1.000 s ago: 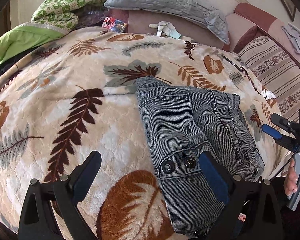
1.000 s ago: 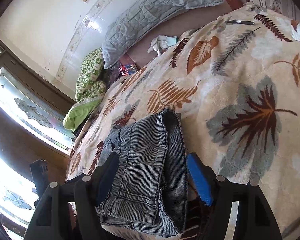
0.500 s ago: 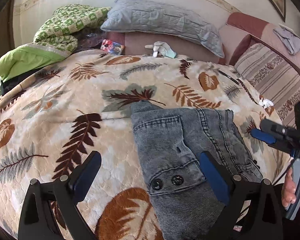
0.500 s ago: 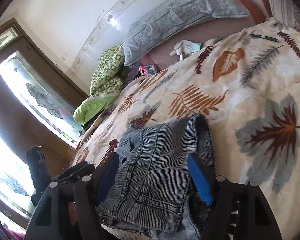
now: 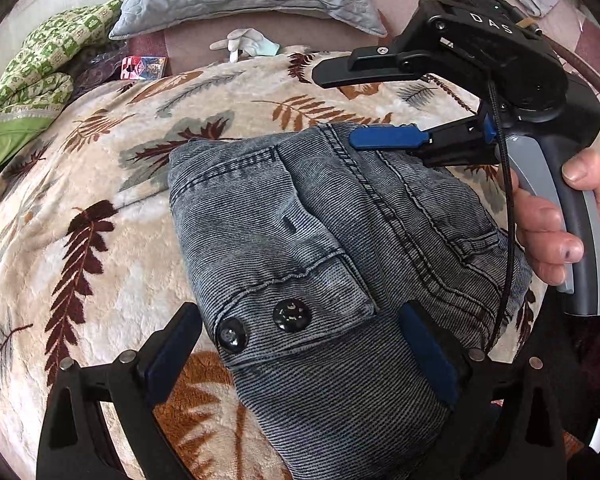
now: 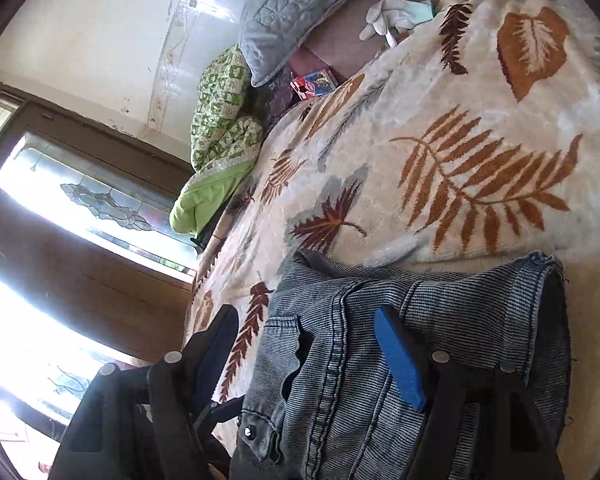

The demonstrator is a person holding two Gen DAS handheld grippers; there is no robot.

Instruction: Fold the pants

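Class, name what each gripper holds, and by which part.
Neither holds anything: the left gripper and right gripper are open, jaws apart above the folded jeans.

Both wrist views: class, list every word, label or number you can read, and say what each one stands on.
"DAS": white letters on the black body of the right gripper.
Small colourful packet by the pillow: print too small to read.
Jeans buttons: no legible marking.

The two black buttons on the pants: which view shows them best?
The left wrist view: both buttons face the camera on the pants. The right wrist view shows one button, small, at the edge.
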